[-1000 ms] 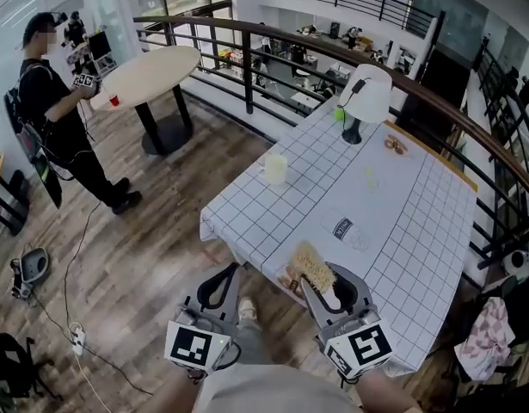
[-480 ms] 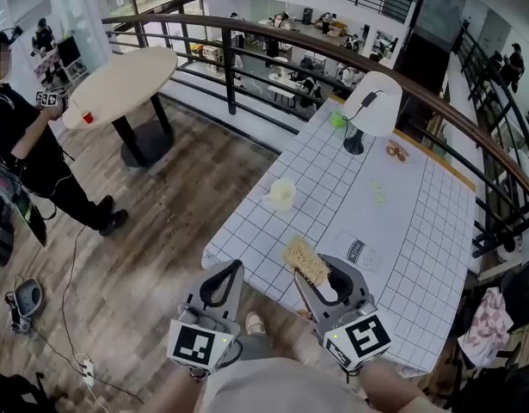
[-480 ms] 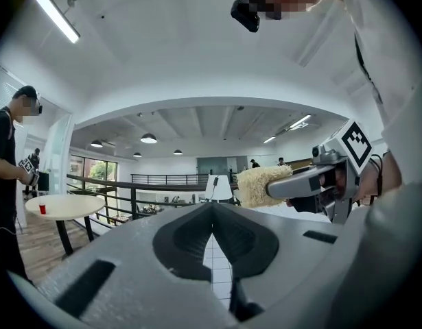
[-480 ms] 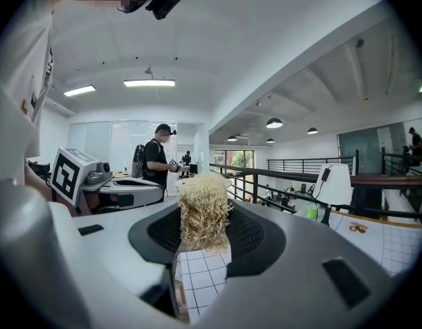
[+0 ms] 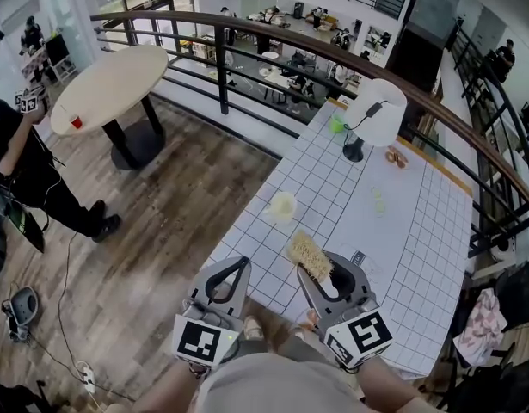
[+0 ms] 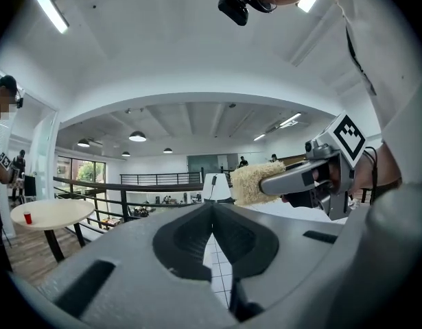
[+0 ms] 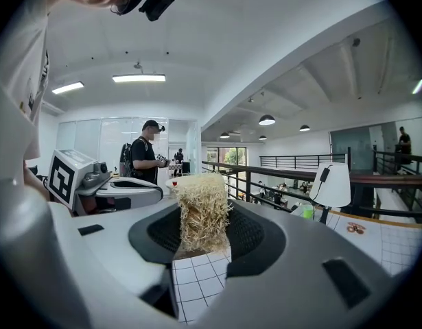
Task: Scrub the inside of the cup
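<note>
A pale yellow cup [image 5: 283,205] stands upright near the middle of the head view, on a white, grid-patterned tabletop [image 5: 402,231]. Two grey hand-held grippers sit at the bottom of that frame by the tabletop's near edge, both well apart from the cup. The left gripper [image 5: 243,263], lower left of the cup, has its fingers [image 6: 183,235] pressed together with nothing between them. The right gripper [image 5: 320,269], lower right of the cup, has its fingers clamped on a straw-coloured bristly scrubber [image 5: 309,255].
</note>
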Demonstrator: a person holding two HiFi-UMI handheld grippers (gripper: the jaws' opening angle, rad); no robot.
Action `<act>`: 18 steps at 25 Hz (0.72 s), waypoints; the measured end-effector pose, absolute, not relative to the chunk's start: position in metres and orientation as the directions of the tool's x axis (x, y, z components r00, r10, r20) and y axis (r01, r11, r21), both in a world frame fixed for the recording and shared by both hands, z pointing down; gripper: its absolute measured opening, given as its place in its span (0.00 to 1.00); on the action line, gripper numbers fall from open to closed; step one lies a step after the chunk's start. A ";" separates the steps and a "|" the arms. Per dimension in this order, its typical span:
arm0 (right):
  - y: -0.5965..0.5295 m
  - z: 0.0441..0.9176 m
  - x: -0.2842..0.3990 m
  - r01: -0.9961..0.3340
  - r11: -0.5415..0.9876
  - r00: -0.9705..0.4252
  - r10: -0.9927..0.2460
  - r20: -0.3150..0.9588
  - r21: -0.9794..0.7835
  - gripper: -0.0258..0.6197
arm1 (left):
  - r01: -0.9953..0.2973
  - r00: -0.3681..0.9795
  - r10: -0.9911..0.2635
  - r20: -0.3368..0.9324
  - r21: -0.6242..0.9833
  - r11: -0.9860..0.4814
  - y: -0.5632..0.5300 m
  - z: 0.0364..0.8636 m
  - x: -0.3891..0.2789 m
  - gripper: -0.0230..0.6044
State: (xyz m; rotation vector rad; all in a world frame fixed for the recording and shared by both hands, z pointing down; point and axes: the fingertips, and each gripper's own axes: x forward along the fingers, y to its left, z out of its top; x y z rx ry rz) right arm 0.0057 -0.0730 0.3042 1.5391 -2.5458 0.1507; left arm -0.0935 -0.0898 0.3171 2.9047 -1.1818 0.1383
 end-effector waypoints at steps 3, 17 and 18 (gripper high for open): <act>-0.077 0.308 0.009 -0.881 0.473 -0.467 -0.861 0.204 -0.022 0.28 | -0.705 0.705 -0.701 0.108 -0.007 -0.709 -0.095 0.325 -0.090 0.06; -0.105 0.334 0.044 -0.862 0.502 -0.499 -0.813 0.300 -0.074 0.28 | -0.669 0.710 -0.680 0.182 -0.127 -0.733 -0.122 0.358 -0.071 0.06; -0.110 0.338 0.047 -0.862 0.501 -0.496 -0.808 0.317 -0.071 0.28 | -0.660 0.711 -0.674 0.198 -0.143 -0.738 -0.126 0.363 -0.068 0.06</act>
